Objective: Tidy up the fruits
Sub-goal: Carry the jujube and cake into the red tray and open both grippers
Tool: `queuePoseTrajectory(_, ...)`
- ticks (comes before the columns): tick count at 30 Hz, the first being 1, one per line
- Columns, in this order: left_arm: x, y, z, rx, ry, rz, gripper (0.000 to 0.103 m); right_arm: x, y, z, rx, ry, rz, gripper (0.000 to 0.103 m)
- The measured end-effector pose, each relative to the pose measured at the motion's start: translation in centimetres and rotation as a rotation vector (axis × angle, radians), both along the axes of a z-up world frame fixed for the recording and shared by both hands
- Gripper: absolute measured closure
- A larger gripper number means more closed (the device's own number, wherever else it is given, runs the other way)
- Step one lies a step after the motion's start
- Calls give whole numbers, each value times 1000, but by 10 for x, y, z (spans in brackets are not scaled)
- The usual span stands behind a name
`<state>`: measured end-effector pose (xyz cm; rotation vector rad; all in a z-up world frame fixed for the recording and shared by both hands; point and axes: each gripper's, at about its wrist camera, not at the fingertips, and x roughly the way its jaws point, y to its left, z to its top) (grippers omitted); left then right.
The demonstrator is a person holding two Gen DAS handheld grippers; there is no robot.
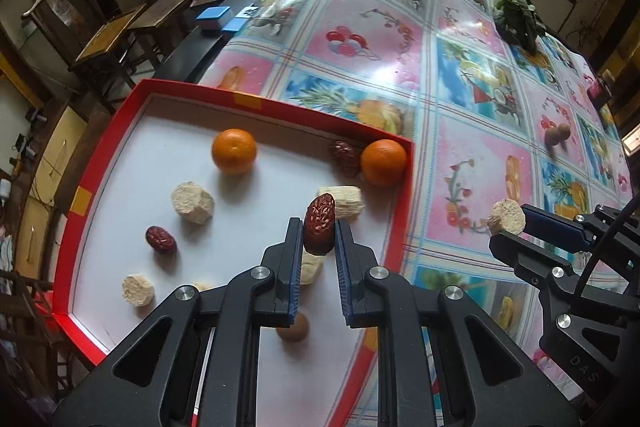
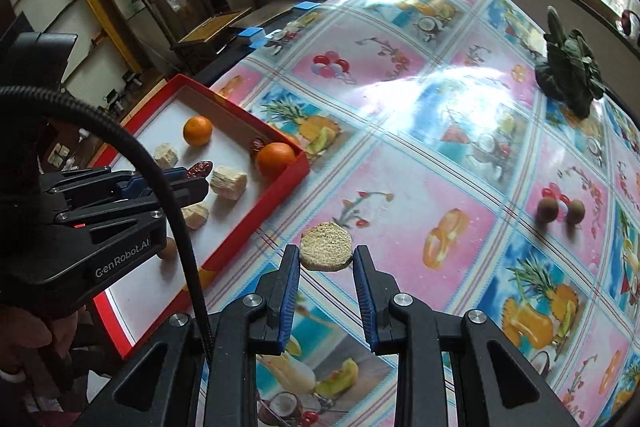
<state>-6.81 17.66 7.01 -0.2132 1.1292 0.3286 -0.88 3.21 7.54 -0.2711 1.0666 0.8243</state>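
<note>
From my left claw's view, my left claw (image 1: 318, 227) is clamped on a red date (image 1: 319, 224), held upright above the red tray (image 1: 256, 101). The tray has a white floor and sits at the table's left edge, on an oilcloth (image 1: 472, 179) printed with fruit squares in pink and blue. In the tray lie two oranges (image 1: 234, 151), one of them (image 1: 383, 162) in the far right corner with a date (image 1: 344, 157) touching it, another date (image 1: 161, 239) to the left, and several pale chunks (image 1: 192, 203). Right of the tray, my right claw (image 1: 507, 223) grips a pale round slice (image 1: 507, 217) over the cloth. Farther right of the tray two brown fruits (image 1: 557, 134) stand on the cloth, and a leafy green bunch (image 1: 516, 13) lies near the far edge. Blue boxes (image 1: 214, 17) sit beyond the tray, with wooden chairs (image 1: 116, 41) on the floor and windows behind.

From my right claw's view, my right claw (image 2: 326, 261) is closed on the slice (image 2: 326, 247), just right of the tray (image 2: 280, 183) and above the cloth (image 2: 440, 131), which glares under window light. My left claw (image 2: 198, 173) holds its date (image 2: 199, 169) over the tray. The two brown fruits (image 2: 560, 211) sit well right of the tray, the greens (image 2: 570, 71) far beyond.
</note>
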Motion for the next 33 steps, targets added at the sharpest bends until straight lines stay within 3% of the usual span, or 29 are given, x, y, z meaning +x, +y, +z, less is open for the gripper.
queuePoseTrajectory(15,-56,76,-15,-28,29,195,88,-24,102,-9,14,31,200,77)
queuePoseTrajectory(25,-59,86,-23,-46,36,230,88,-18,163,-33,-24,64,297,77)
queuePoseTrajectory(33,-55,90,-27,-56,50,239,88,-14,171,-42,-41,65,299,77)
